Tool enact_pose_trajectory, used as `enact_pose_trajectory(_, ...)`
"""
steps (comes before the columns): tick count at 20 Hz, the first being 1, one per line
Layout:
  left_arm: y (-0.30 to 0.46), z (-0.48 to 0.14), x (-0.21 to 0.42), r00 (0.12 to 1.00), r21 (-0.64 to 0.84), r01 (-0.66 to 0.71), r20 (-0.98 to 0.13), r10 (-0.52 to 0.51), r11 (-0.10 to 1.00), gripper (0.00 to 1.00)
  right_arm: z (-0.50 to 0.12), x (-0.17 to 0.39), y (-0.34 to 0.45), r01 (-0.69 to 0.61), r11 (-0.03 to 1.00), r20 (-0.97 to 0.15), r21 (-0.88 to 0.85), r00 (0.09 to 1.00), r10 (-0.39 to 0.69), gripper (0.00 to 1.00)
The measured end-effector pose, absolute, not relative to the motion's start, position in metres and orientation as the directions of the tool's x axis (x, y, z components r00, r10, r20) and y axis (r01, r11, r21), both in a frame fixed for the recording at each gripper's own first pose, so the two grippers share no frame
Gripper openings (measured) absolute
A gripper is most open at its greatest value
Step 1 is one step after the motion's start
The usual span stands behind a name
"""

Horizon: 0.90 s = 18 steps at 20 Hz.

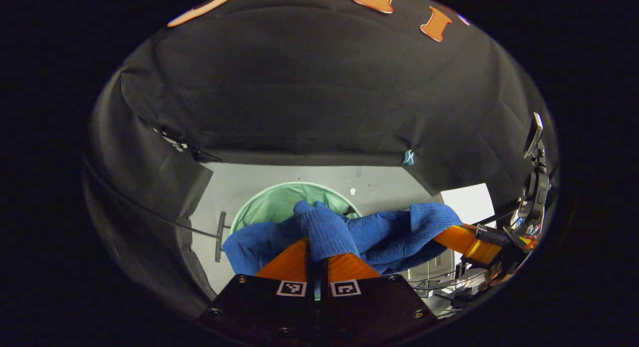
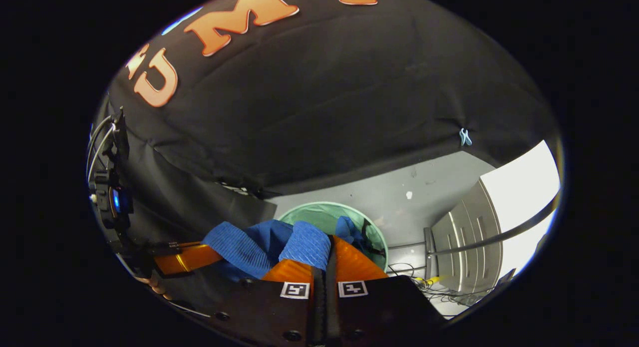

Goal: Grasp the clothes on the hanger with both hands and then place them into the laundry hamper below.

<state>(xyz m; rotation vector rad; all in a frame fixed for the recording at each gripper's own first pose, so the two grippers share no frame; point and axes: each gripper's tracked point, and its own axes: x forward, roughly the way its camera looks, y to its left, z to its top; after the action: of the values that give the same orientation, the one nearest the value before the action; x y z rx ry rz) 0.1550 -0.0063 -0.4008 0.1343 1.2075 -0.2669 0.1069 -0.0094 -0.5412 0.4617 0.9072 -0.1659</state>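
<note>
Gripping one blue ribbed garment (image 1: 379,234) at frame bottom, left gripper (image 1: 319,254) and right gripper (image 2: 327,259) both pinch narrow; green hamper (image 1: 259,204) beneath; no legible labels.

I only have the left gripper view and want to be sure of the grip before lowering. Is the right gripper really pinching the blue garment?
Observer: Yes. In the right gripper view, the right gripper has both fingers shut on a fold of the blue garment.
Operator: What's beside the hamper on that side?
Observer: A grey cabinet stands close by the laundry hamper, with a yellow cable on the floor at its foot.
</note>
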Motion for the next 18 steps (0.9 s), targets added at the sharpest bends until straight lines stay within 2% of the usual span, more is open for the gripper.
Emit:
enact_pose_trajectory(8,0.01,-0.433,0.139,0.191,0.012,0.24,-0.981,-0.035,0.971,0.05,-0.601,0.092,0.013,0.307,0.933,-0.894,0.188,0.448,0.032,0.08)
enact_pose_trajectory(11,0.017,-0.432,0.131,0.172,0.053,0.239,-0.985,0.011,0.97,0.11,-0.611,0.084,0.018,0.31,0.935,-0.907,0.171,0.421,0.026,0.08)
enact_pose_trajectory(13,0.02,-0.43,0.132,0.183,0.063,0.252,-0.983,0.017,0.966,0.16,-0.608,0.079,0.017,0.316,0.934,-0.91,0.166,0.415,0.021,0.1)
enact_pose_trajectory(15,0.027,-0.43,0.132,0.186,0.085,0.266,-0.982,0.035,0.96,0.12,-0.604,0.074,0.018,0.325,0.931,-0.91,0.164,0.415,0.016,0.19)
enact_pose_trajectory(16,0.028,-0.424,0.134,0.191,0.09,0.269,-0.981,0.038,0.959,0.3,-0.601,0.072,0.019,0.327,0.929,-0.908,0.171,0.417,0.02,0.19)
enact_pose_trajectory(17,0.029,-0.422,0.134,0.202,0.099,0.27,-0.978,0.044,0.958,0.47,-0.598,0.075,0.02,0.33,0.926,-0.903,0.182,0.429,0.024,0.24)
enact_pose_trajectory(18,0.028,-0.42,0.138,0.209,0.098,0.27,-0.977,0.041,0.958,0.64,-0.592,0.078,0.02,0.335,0.924,-0.899,0.183,0.438,0.019,0.38)
